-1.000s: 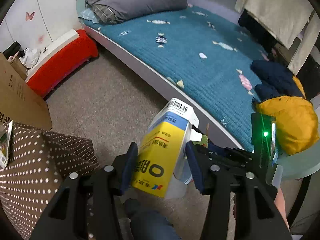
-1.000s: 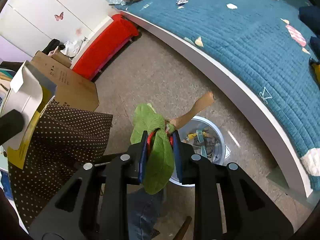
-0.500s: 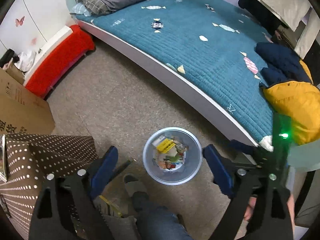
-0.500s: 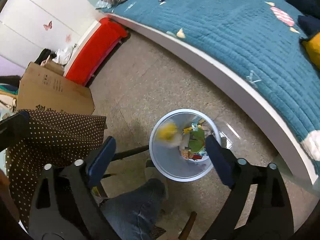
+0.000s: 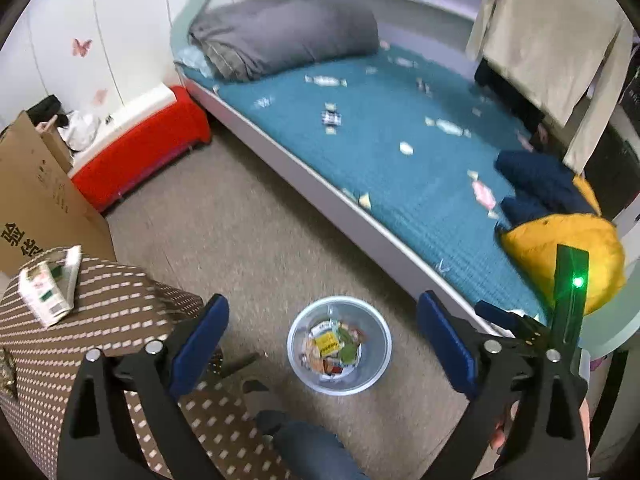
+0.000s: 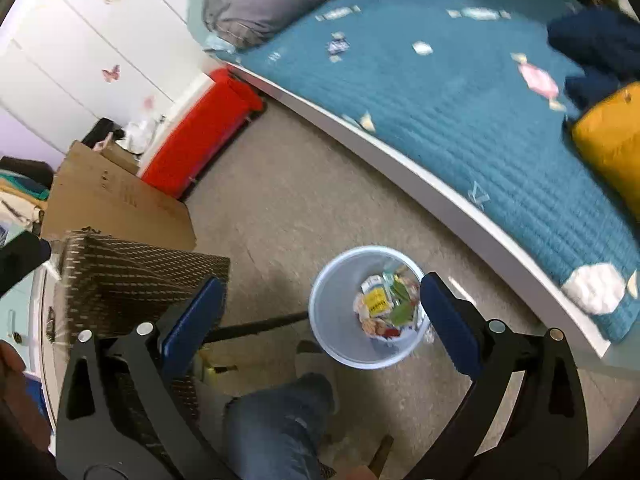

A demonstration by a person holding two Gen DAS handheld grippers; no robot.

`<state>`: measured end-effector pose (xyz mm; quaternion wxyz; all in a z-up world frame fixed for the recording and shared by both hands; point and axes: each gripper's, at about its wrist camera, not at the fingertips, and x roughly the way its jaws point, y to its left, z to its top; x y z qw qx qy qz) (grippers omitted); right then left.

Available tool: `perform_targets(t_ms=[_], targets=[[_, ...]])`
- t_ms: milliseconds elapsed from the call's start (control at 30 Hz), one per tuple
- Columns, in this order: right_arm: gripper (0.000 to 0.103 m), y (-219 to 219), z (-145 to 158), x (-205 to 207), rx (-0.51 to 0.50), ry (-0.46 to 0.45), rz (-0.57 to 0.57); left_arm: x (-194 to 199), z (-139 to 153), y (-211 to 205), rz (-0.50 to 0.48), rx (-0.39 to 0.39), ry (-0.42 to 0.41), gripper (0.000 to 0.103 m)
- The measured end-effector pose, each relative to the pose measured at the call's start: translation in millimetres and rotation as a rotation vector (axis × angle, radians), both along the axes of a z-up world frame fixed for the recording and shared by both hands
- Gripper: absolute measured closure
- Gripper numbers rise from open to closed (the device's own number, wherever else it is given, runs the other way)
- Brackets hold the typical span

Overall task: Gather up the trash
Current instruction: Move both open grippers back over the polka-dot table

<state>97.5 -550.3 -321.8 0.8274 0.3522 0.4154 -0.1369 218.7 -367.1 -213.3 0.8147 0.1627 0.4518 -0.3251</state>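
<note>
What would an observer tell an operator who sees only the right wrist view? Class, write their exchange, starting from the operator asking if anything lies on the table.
Operator: Does anything lie on the table?
Observer: Yes. The left wrist view shows a white-and-green carton lying on the table, near its far edge.
Operator: Could the left gripper take it?
Observer: Probably. The left gripper is wide open and holds nothing.
</note>
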Motion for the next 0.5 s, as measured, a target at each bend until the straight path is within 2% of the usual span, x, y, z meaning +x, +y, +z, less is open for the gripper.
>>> perform_targets(t_ms=[233, 500], targets=[[0.006, 32.3, 70.3, 0.9, -0.096, -0.102, 0.057, -25.1, 48.8, 57.9, 0.049, -0.102, -0.093, 0.009], [0.006, 81.9, 139.3, -4.2, -0.189, -0.2, 0.131, -40.7, 86.8, 128.9, 0.126, -0.201, -0.147, 0.008]])
